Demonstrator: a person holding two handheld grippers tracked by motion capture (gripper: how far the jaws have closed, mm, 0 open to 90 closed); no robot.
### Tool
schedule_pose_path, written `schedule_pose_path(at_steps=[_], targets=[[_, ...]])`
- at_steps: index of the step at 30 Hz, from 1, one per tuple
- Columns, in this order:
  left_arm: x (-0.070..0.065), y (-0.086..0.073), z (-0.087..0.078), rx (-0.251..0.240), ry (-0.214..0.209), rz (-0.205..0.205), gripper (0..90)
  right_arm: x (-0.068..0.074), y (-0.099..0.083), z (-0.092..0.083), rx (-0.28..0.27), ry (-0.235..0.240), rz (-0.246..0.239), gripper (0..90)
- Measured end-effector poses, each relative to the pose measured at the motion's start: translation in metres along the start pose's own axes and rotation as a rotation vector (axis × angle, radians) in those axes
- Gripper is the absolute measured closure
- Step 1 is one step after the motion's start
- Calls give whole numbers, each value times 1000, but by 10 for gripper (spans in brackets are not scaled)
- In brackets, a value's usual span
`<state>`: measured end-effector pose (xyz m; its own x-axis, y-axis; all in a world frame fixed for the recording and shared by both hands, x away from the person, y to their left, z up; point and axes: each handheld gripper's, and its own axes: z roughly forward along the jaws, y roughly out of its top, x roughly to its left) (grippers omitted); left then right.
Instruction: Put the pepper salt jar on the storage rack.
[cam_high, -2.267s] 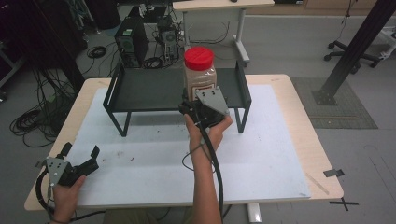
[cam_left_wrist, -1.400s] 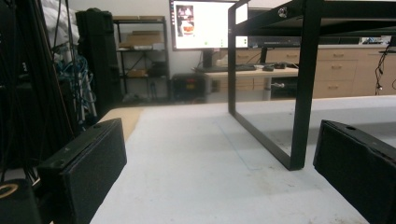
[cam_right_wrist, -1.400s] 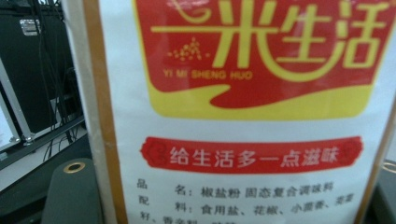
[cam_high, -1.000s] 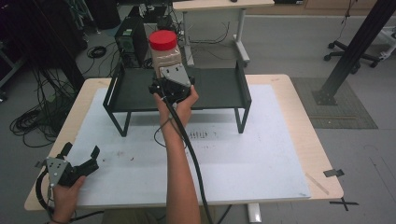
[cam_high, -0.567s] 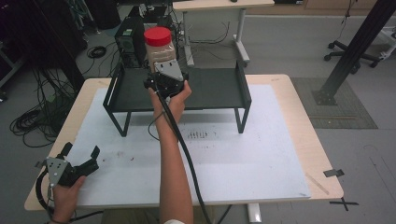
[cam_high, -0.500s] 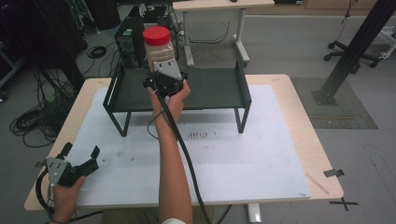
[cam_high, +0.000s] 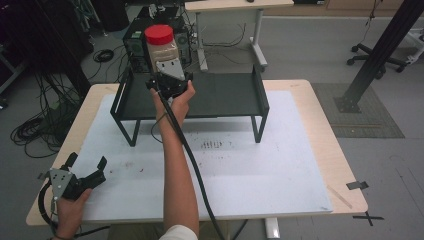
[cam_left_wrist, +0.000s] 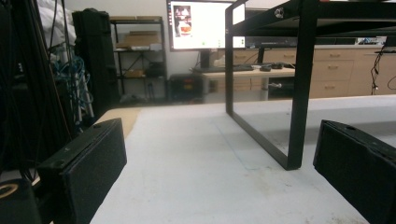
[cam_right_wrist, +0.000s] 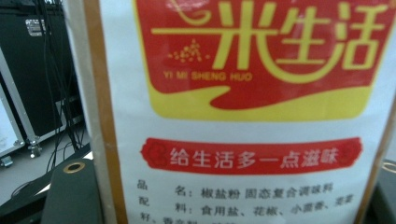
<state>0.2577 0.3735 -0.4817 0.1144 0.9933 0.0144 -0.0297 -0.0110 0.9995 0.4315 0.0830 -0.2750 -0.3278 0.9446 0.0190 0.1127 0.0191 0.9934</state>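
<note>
Jar in right tongs — over black rack

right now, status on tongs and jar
Right tongs shut on red-lidded jar, held above black rack. Left tongs open, low over table. Nothing in the way.

My high view looks down and forward over the table. My left gripper view sits low, level with the tabletop, facing the black rack, which both share. My right gripper view presses close against the jar's label.
</note>
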Motion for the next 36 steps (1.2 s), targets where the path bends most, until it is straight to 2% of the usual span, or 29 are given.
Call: schedule_pose_path(at_steps=[14,25,36], targets=[[0,0,0,1,-1,1,30,6,-10,19,6,9,5,259],[0,0,0,0,-4,0,30,8,-22,21,1,10,6,258],[0,0,0,-1,-3,0,30,11,-24,21,-8,-9,1,245]])
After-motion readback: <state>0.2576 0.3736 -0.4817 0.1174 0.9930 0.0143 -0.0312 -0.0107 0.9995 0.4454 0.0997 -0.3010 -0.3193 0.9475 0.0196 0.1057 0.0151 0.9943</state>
